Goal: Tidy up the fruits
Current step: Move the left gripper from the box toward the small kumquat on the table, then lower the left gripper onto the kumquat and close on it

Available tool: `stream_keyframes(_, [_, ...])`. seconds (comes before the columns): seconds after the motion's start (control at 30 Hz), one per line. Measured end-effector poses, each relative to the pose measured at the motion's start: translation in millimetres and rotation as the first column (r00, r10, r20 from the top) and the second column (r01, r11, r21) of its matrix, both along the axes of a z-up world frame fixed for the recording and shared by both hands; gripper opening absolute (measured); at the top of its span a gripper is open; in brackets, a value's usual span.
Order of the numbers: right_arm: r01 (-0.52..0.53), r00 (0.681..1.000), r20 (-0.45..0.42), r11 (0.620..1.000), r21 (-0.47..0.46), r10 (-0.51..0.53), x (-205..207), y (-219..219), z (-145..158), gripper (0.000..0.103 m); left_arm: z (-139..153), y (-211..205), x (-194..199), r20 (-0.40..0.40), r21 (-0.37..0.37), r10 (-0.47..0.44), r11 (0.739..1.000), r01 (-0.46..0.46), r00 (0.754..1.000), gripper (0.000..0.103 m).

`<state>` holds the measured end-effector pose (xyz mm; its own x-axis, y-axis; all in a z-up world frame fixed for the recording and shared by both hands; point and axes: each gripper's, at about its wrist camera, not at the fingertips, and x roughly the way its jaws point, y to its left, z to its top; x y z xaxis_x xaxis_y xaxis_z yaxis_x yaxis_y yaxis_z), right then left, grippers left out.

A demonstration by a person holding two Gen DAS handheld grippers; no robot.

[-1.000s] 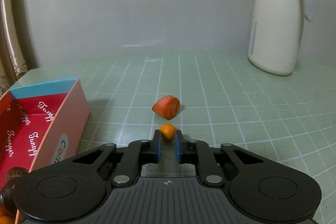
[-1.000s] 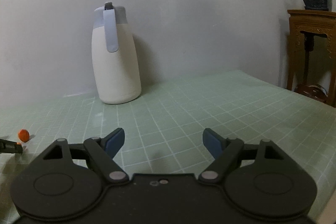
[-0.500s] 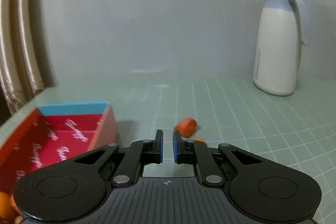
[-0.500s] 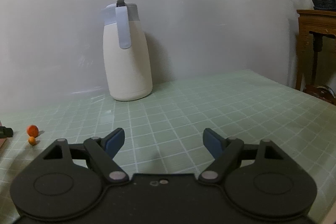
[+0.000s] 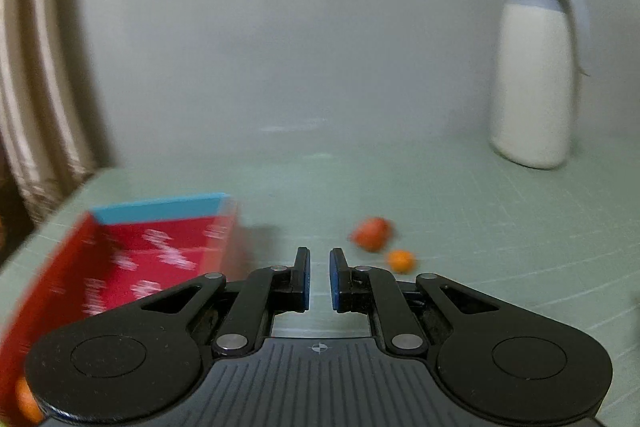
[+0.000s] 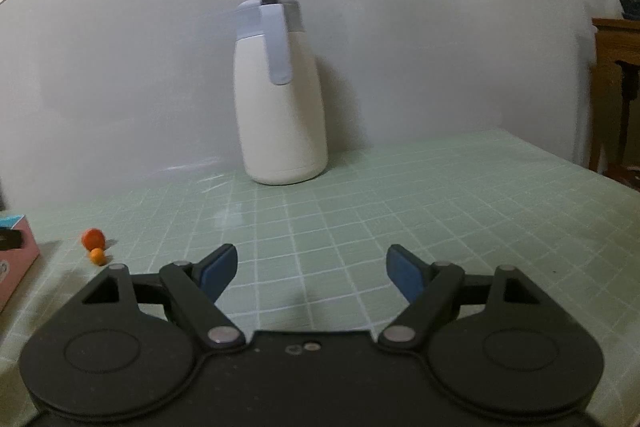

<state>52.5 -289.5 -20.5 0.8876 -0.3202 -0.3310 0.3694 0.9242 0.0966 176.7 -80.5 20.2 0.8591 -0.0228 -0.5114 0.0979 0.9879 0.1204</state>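
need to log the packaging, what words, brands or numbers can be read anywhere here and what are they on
White script repeated on the red inside of the box: too blurred to read in the left wrist view.
Part of a round label on the box's pink outer side, right wrist view: cut off at the edge, not readable.
White jug, fruits and both grippers: no lettering visible.
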Motion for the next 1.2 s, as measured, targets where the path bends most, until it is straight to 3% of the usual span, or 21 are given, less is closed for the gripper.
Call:
stream_keyframes(0.17, [0.002, 1.000, -0.002, 1.000, -0.011, -0.002, -5.2, -6.7, -0.2, 0.081, -15.7, -28.5, 23.6, -0.073, -0.042, -0.024, 0.999, 0.021, 0.997, 0.010])
stream_keyframes(0.33, [0.029, 0.999, -0.014, 1.000, 0.008, -0.029, -11.7, -23.8, -4.6, 0.081, -25.3, -44.1, 41.4, -0.079, -0.031, -0.001, 1.000, -0.002, 0.997, 0.012])
stream_keyframes(0.4, [0.041, 0.999, -0.019, 0.999, 0.017, -0.040, -12.0, -29.1, -6.6, 0.081, -29.0, -48.6, 43.9, -0.085, -0.032, -0.004, 0.999, 0.001, 0.996, 0.031])
stream_keyframes(0.47, [0.045, 0.999, -0.025, 0.999, 0.021, -0.044, -11.8, -31.5, -8.3, 0.081, -35.1, -55.5, 43.4, -0.088, -0.020, 0.007, 1.000, -0.009, 0.996, 0.082])
stream_keyframes(0.53, [0.039, 0.999, -0.030, 0.999, 0.022, -0.038, -10.8, -31.2, -9.5, 0.081, -38.0, -56.1, 40.1, -0.054, -0.005, 0.023, 1.000, -0.023, 0.998, 0.083])
stream_keyframes(0.6, [0.030, 0.999, -0.035, 0.999, 0.017, -0.029, -8.5, -28.5, -10.5, 0.081, -38.6, -53.6, 41.0, -0.073, -0.045, -0.001, 0.999, -0.003, 0.997, 0.080])
stream_keyframes(0.67, [0.014, 0.999, -0.039, 1.000, 0.014, -0.013, -6.3, -26.0, -11.1, 0.081, -36.9, -49.6, 39.0, -0.062, -0.055, -0.006, 0.999, 0.002, 0.998, 0.076])
stream_keyframes(0.73, [0.002, 0.999, -0.043, 1.000, 0.010, -0.001, -5.7, -23.3, -11.1, 0.081, -34.6, -48.1, 36.2, -0.033, -0.050, -0.016, 0.999, 0.014, 0.999, 0.065])
stream_keyframes(0.93, [-0.029, 0.998, -0.050, 0.998, 0.046, 0.032, -2.1, -22.4, -11.4, 0.083, -29.3, -50.9, 46.5, -0.041, -0.067, -0.078, 0.995, 0.075, 0.996, 0.064])
stream_keyframes(0.97, [-0.036, 0.998, -0.047, 0.998, 0.052, 0.038, -1.8, -21.7, -10.6, 0.083, -29.3, -55.3, 47.5, -0.042, -0.067, -0.096, 0.993, 0.093, 0.994, 0.060])
stream_keyframes(1.1, [-0.059, 0.997, -0.041, 0.996, 0.062, 0.061, -3.6, -19.4, -7.8, 0.084, -32.4, -78.5, 52.9, -0.036, -0.019, -0.141, 0.990, 0.140, 0.989, 0.058])
stream_keyframes(1.2, [-0.067, 0.997, -0.033, 0.996, 0.066, 0.070, -7.4, -19.3, -6.1, 0.085, -35.6, -86.8, 55.3, -0.056, -0.031, -0.183, 0.983, 0.181, 0.982, 0.055])
